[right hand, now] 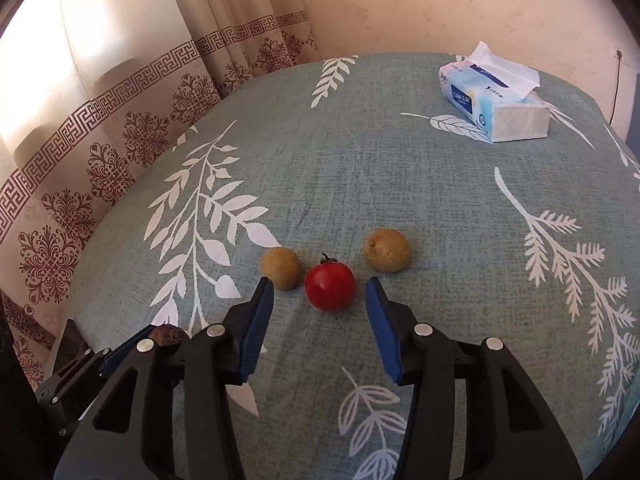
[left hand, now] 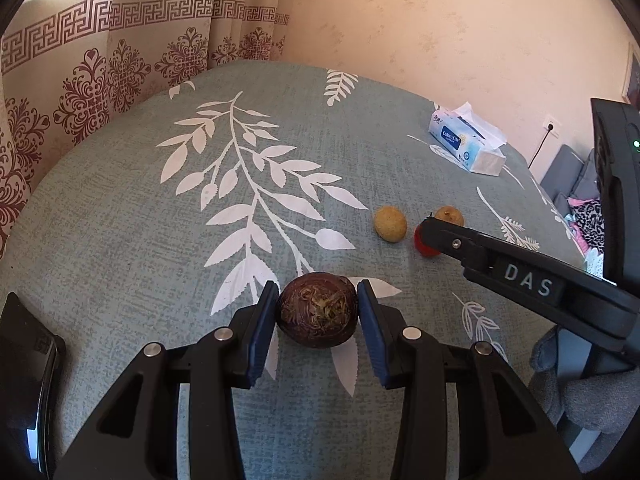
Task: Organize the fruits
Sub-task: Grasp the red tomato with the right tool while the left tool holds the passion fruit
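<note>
A dark brown round fruit (left hand: 317, 310) sits between the blue pads of my left gripper (left hand: 318, 300), which is shut on it just above the leaf-print tablecloth (left hand: 200, 240). A red cherry tomato (right hand: 330, 286) lies on the cloth between the fingertips of my right gripper (right hand: 319, 282). The right gripper is open, with a gap on each side of the tomato. Two tan round fruits (right hand: 280, 269) (right hand: 387, 255) rest just behind the tomato, left and right of it. In the left wrist view a right finger (left hand: 444, 236) hides most of the tomato.
A tissue box (right hand: 496, 108) stands at the table's far right. A patterned curtain (right hand: 100, 152) hangs along the left edge. A dark flat object (left hand: 28, 380) lies at the near left. A grey-gloved hand (left hand: 580, 392) holds the right gripper.
</note>
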`<state>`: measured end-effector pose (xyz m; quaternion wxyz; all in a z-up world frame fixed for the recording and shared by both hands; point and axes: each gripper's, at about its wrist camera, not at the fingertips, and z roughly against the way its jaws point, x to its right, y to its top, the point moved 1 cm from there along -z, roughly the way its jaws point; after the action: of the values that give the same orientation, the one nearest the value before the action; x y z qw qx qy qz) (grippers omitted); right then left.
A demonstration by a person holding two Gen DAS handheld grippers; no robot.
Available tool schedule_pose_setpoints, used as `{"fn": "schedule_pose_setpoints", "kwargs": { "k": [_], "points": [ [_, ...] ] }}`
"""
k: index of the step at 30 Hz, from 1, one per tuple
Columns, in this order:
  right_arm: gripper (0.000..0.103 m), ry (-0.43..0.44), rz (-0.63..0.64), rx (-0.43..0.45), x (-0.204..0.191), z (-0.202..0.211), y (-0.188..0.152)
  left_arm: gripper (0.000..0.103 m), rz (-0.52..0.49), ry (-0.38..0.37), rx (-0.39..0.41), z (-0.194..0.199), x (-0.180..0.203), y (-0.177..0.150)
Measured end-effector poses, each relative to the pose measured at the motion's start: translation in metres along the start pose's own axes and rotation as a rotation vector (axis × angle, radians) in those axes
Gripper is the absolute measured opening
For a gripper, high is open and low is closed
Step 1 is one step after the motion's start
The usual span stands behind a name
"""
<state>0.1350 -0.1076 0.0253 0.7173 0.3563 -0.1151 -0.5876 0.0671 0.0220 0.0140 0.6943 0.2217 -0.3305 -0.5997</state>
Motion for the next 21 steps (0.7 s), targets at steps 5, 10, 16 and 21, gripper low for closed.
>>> {"fn": "schedule_pose_setpoints", "kwargs": {
  "k": [5,10,16,21],
  "points": [
    [0.042,-0.009,-0.006,-0.015,0.001,-0.014,0.003,0.041,0.001,-0.001,-0.004,-0.002,0.000,0.000],
    [0.028,-0.010,-0.012,-0.016,0.002,-0.014,0.003,0.041,-0.004,-0.004,-0.005,-0.002,0.001,0.000],
    [0.028,-0.012,-0.027,-0.011,0.006,-0.001,-0.006,0.041,-0.020,-0.015,0.003,0.000,0.005,-0.001],
    [0.028,-0.015,-0.037,0.010,0.008,0.019,-0.014,0.041,-0.029,-0.032,0.012,0.002,0.007,-0.001]
  ]
}}
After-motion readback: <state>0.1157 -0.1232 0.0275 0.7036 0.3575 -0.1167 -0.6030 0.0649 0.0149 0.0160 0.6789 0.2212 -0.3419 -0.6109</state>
